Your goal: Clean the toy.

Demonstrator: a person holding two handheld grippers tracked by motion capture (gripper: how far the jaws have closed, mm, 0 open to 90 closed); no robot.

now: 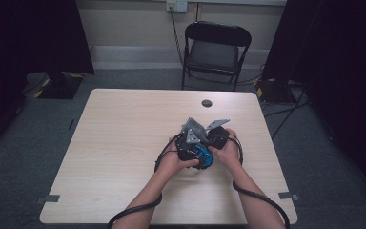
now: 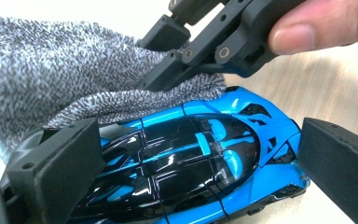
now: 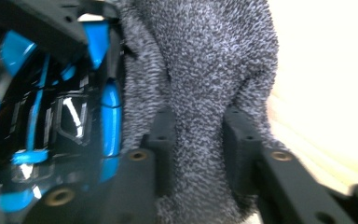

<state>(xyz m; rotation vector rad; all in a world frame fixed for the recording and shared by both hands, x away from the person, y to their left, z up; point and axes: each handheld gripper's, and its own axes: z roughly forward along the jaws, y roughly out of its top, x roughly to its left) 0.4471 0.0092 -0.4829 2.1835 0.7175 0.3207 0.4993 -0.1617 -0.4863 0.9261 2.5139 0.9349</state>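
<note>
A glossy blue and black toy car [image 2: 191,154] lies on the pale wooden table [image 1: 124,129] between the pads of my left gripper [image 2: 186,172], which press on its two ends. A grey knitted sock [image 2: 42,70] is bunched against the car's far side. My right gripper [image 3: 198,126] is shut on a fold of that sock [image 3: 205,56], with the car [image 3: 42,121] just beside its jaws. In the high view both hands meet near the table's middle, left gripper [image 1: 190,143] and right gripper [image 1: 217,136] touching over the car [image 1: 203,156].
A black folding chair [image 1: 215,47] stands beyond the table's far edge. A small dark round disc [image 1: 207,103] sits in the tabletop near that edge. Grey tape marks [image 1: 51,198] lie at the front corners. Cables trail from both grippers over the near edge.
</note>
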